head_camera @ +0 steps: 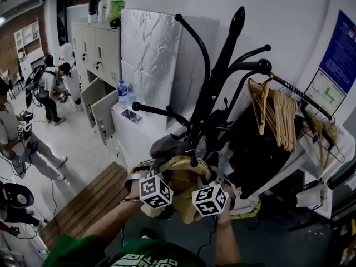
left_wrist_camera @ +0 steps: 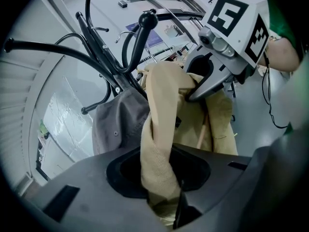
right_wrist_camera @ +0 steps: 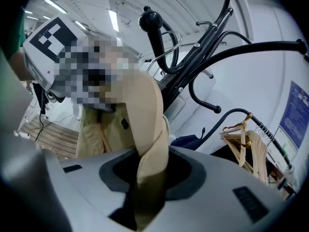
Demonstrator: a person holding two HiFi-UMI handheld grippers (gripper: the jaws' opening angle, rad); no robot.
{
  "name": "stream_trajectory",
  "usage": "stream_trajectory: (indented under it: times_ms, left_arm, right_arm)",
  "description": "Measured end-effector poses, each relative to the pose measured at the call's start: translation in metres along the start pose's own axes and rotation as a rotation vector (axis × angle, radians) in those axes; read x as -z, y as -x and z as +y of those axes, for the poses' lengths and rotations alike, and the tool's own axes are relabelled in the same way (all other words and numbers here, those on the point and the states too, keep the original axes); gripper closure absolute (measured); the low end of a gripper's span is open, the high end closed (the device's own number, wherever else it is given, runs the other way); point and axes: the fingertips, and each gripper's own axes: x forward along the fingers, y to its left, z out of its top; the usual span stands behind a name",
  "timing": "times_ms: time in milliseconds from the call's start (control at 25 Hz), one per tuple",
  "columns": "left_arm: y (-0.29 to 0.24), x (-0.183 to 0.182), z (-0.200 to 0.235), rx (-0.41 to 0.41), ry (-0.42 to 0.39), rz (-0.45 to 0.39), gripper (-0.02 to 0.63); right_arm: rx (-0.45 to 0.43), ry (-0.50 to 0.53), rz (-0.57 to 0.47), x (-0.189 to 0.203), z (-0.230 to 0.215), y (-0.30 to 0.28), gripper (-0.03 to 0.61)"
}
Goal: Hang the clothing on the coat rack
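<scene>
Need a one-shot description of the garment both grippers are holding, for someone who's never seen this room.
Start at the tall black coat rack in the middle of the head view. Just below its curved arms, the left gripper and right gripper each clamp a fold of the beige garment. It is the only tan cloth: beside it hangs a grey garment, and the wooden hangers lie further right.

White counter [head_camera: 146, 137], smartphone [head_camera: 131, 115] lying flat near its far left corner, clear blue-capped bottle [head_camera: 123, 92] upright at the corner itself
</scene>
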Motion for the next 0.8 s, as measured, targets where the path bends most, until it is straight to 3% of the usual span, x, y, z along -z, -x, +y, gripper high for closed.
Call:
stream_trajectory:
  times_ms: [440, 800]
  left_arm:
    - [-0.016, 0.023, -0.015, 0.050, 0.021, 0.034, 0.505]
    - [-0.026, 0.028, -0.011, 0.023, 0.033, 0.023, 0.503]
  right_arm:
    - [-0.041, -0.013, 0.050, 0.018, 0.019, -0.018, 0.451]
    - [-0.003, -0.016, 0.027, 0.019, 0.015, -0.031, 0.448]
